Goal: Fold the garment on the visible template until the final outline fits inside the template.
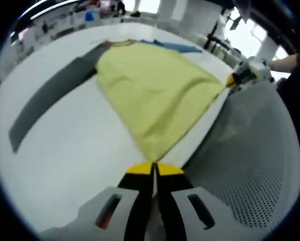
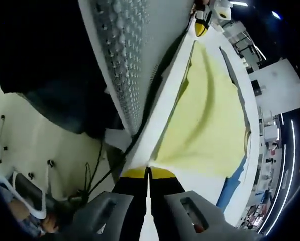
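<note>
Yellow garment (image 1: 155, 90) lies spread on the white table (image 1: 64, 150), straight ahead of both grippers. Left gripper (image 1: 154, 168): jaws pressed together on a corner of the garment, the cloth running away from the tips in a widening wedge. Right gripper (image 2: 147, 171): jaws likewise pinched on another corner of the same hem. In the left gripper view the right gripper sits far off to the right, at the table's edge, gripping the far end of that hem; in the right gripper view the left gripper shows at the top, beyond the cloth.

Dark grey template (image 1: 49, 100) lies on the table ahead and to the left of the left gripper, part of it under the garment's far side. A blue strip (image 1: 177, 46) shows past the garment's far edge; what it is I cannot tell.

Step in hand, as I judge it: both hem corners held, ready to carry the hem over toward the collar end. To do it well: lift both corners together, keep the hem taut between the jaws so it does not sag, move the two hands at one pace, and lay the edge down square to the template. Watch the table edge; slack cloth could slide off there.
</note>
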Demonstrator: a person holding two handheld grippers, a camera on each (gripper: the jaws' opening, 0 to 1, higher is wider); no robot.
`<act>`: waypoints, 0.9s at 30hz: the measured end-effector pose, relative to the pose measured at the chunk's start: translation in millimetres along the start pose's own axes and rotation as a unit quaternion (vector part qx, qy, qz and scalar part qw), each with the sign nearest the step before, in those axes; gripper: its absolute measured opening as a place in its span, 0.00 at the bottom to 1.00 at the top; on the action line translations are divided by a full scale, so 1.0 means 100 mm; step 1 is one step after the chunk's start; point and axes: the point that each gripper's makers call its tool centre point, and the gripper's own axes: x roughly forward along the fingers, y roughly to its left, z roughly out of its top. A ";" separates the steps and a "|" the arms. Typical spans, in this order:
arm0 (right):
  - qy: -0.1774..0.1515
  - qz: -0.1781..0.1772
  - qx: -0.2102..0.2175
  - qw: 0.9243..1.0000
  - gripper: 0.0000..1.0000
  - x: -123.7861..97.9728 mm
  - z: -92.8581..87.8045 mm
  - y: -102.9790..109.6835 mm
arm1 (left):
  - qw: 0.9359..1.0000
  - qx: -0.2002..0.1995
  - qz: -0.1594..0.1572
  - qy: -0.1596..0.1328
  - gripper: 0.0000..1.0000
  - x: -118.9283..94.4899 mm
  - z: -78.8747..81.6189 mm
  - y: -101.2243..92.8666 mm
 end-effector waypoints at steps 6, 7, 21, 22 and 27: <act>-0.044 -0.058 0.203 0.977 0.01 -0.16 0.02 -0.31 | 0.996 0.091 -0.011 -0.009 0.07 0.15 0.32 -0.29; -0.068 -0.064 0.221 0.971 0.02 -0.18 0.13 -0.39 | 0.994 0.105 -0.020 -0.011 0.11 0.20 0.39 -0.39; -0.140 -0.042 0.267 0.952 0.16 0.28 0.91 -0.61 | 0.978 0.199 -0.065 0.008 0.22 0.79 0.64 -0.99; -0.138 -0.042 0.270 0.952 0.16 0.32 0.93 -0.60 | 0.978 0.199 -0.063 0.009 0.22 0.81 0.64 -1.00; -0.129 -0.041 0.271 0.953 0.15 0.43 0.91 -0.57 | 0.979 0.195 -0.051 0.006 0.22 0.90 0.68 -1.00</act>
